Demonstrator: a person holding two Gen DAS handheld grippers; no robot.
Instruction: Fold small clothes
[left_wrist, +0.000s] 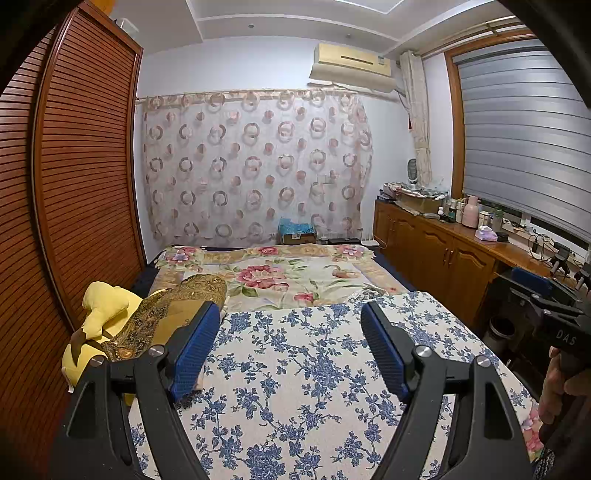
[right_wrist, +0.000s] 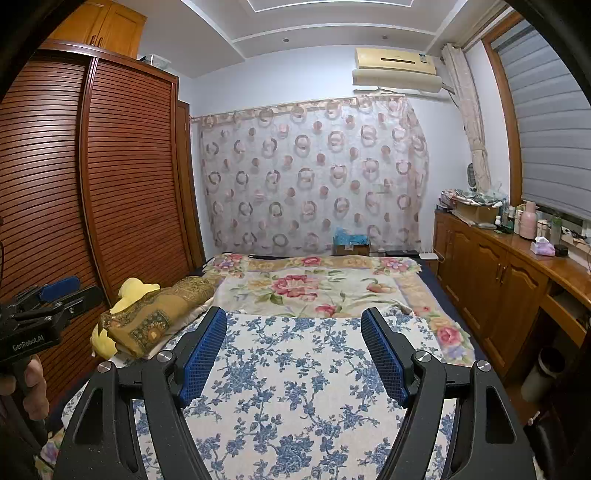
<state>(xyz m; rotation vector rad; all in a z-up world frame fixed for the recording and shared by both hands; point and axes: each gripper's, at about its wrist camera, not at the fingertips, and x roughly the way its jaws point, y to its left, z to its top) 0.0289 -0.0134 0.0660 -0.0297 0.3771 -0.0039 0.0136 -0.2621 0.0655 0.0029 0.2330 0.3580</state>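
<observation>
Held level above blue-flowered white cloth (left_wrist: 295, 369) spread on bed: left gripper (left_wrist: 290, 332) and right gripper (right_wrist: 293, 338), both 2-finger, released, empty. No small garment visible; step unclear.

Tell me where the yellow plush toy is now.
The yellow plush toy lies at the bed's left edge in both views, beside the brown wardrobe, partly under a gold patterned cushion.

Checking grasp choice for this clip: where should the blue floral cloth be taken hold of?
Probably at its far edge corners, one gripper each, coming from the near side. The blue floral cloth lies flat on the bed, and that edge shows clear in both views. Both jaws are open, holding nothing.
</observation>
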